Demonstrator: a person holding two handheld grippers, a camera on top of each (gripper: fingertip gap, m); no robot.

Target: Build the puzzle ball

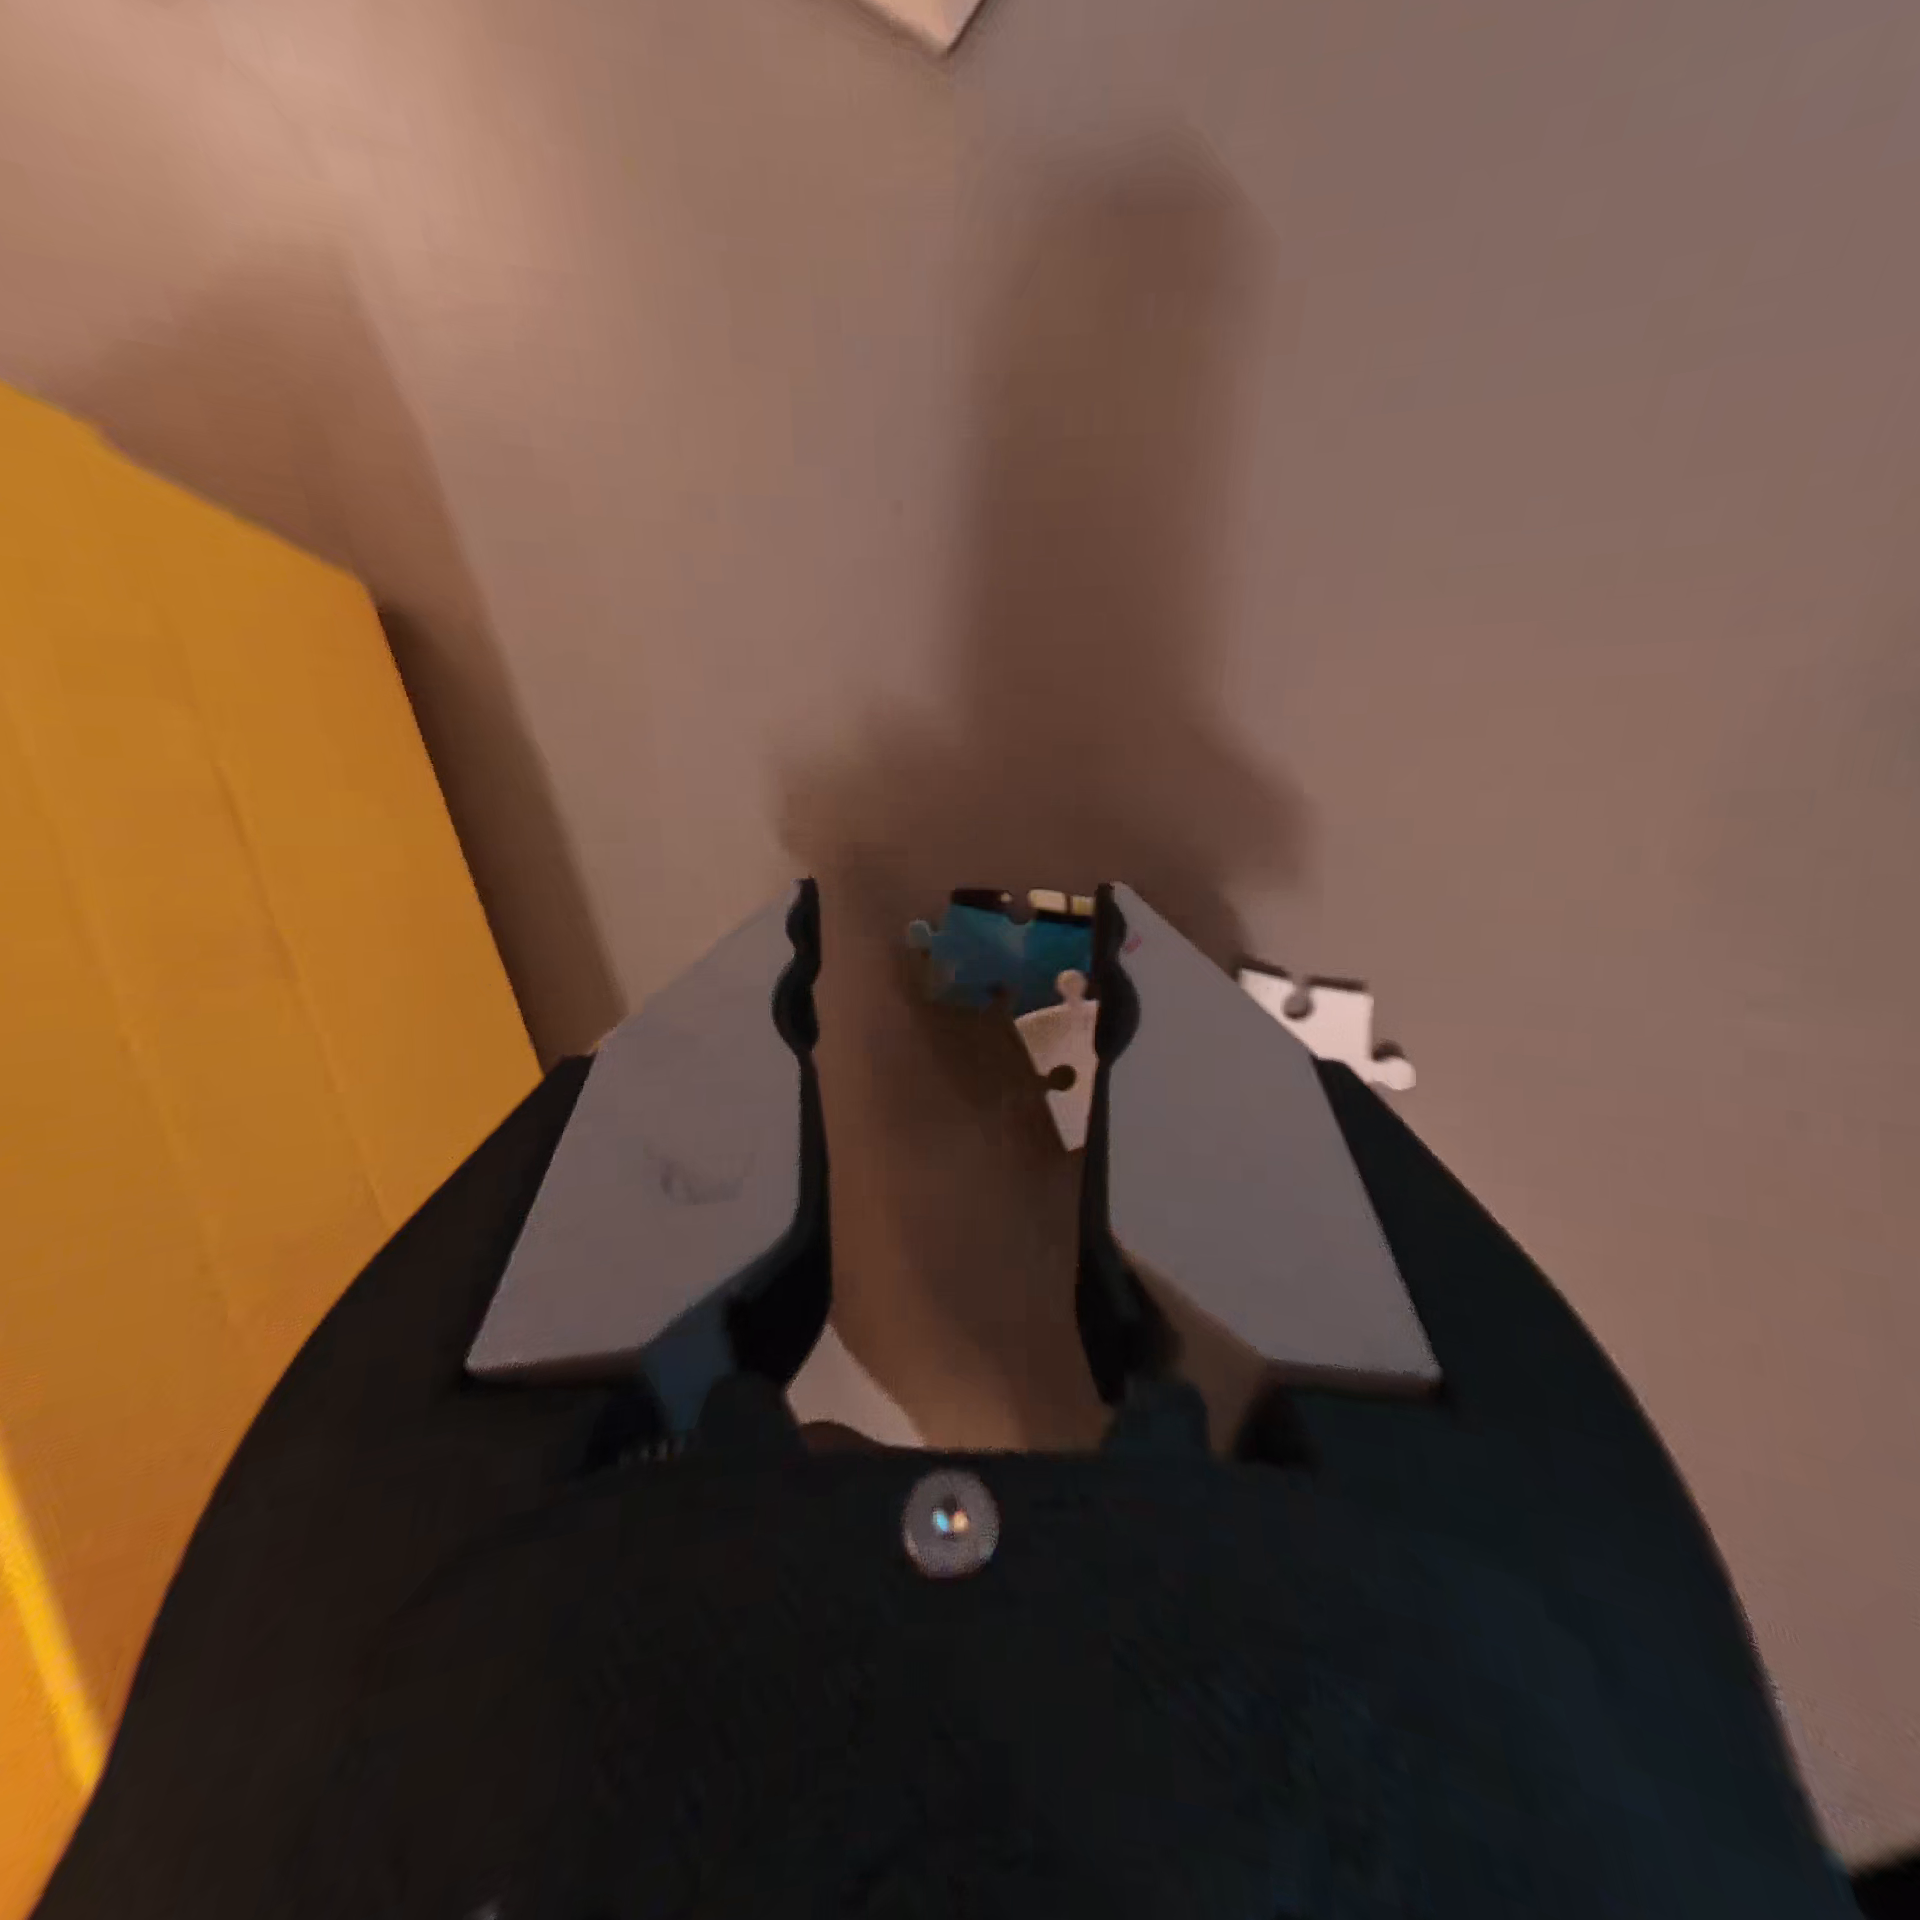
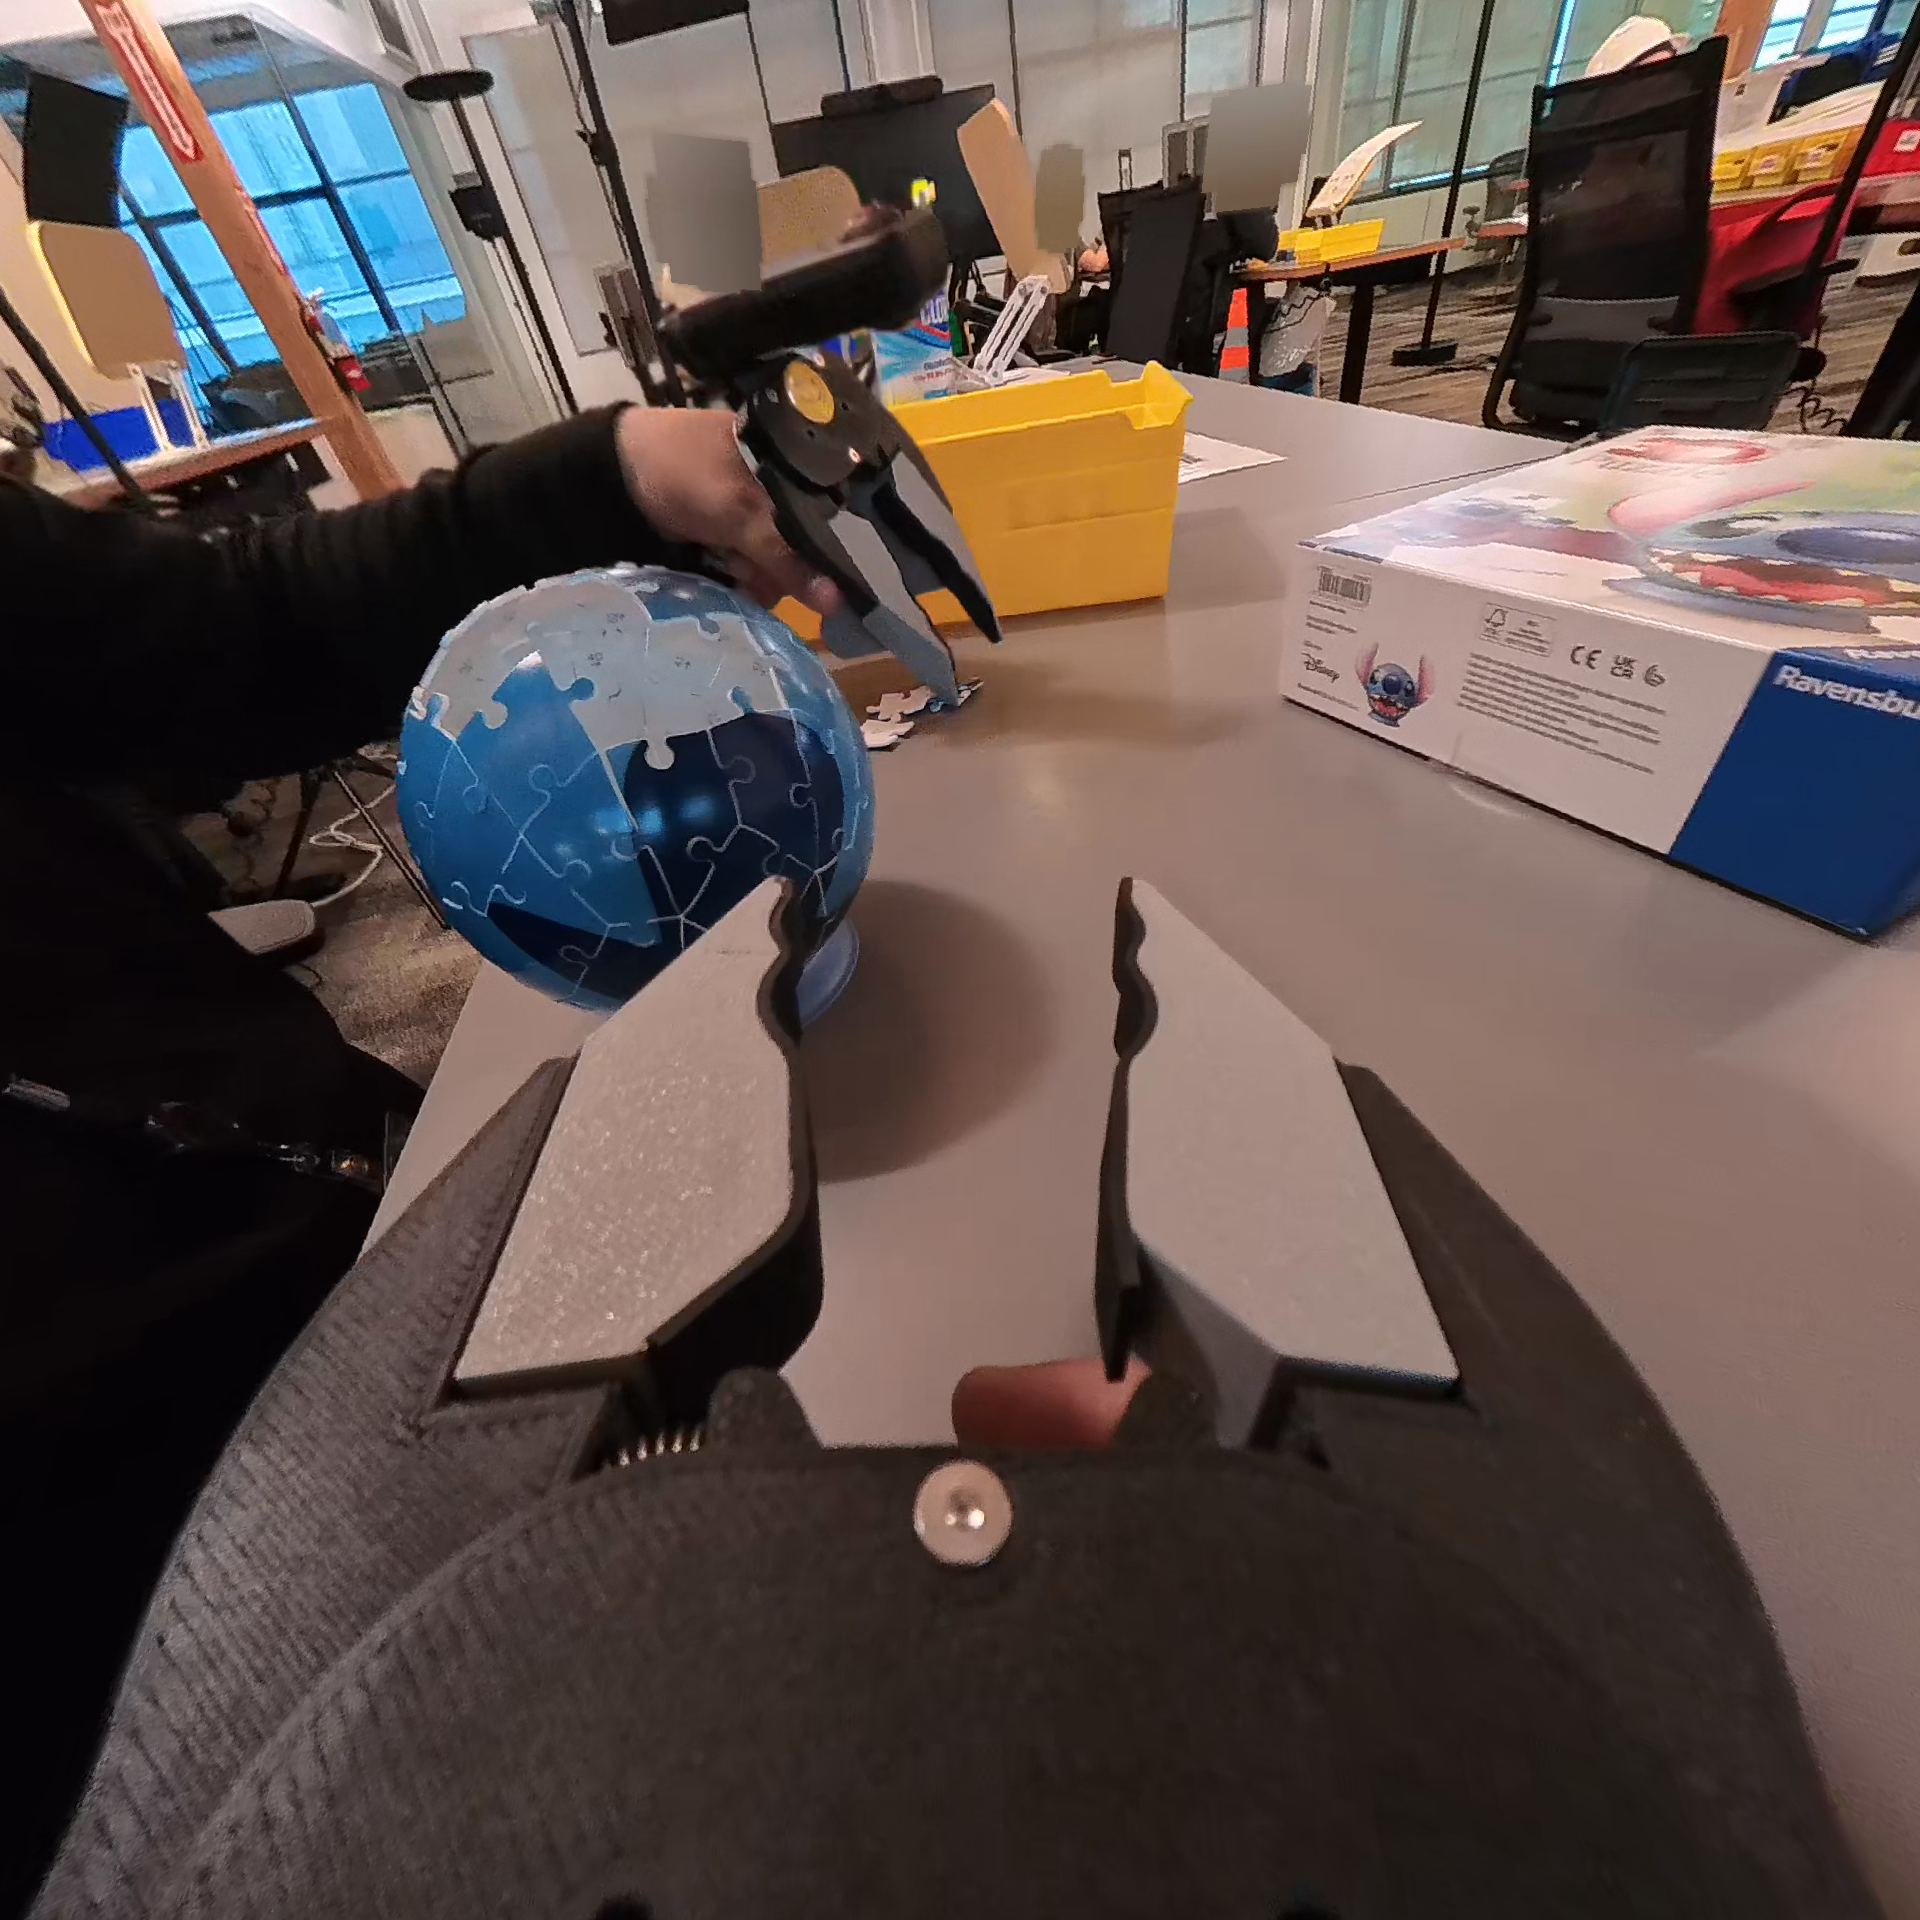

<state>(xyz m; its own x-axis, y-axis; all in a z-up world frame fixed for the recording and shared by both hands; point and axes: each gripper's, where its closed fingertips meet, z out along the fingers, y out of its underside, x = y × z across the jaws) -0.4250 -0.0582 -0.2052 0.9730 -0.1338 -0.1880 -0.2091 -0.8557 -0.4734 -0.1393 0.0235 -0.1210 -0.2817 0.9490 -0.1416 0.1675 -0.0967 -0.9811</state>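
Note:
The blue puzzle ball (image 2: 634,790) stands on a blue ring stand near the table's left edge, partly built, with a gap in its upper shell. My left gripper (image 1: 956,904) is open and points down at the table over loose pieces: a blue piece (image 1: 977,951), a white piece (image 1: 1060,1060) and another white piece (image 1: 1330,1023) to the right. In the right wrist view the left gripper (image 2: 961,649) hovers over those pieces (image 2: 904,712) behind the ball. My right gripper (image 2: 956,904) is open and empty, just right of the ball.
A yellow bin (image 2: 1039,499) stands behind the pieces; its side shows in the left wrist view (image 1: 208,935). The puzzle box (image 2: 1621,644) lies at the right on the grey table (image 2: 1299,987). Chairs and desks stand far back. About 30 cm separates my left fingertips from my right. The white piece (image 1: 1330,1023) is closer to my left gripper, around 5 cm from its tips; the right tips are 25 cm off. My right wrist view (image 2: 879,739) looks at it from another angle.

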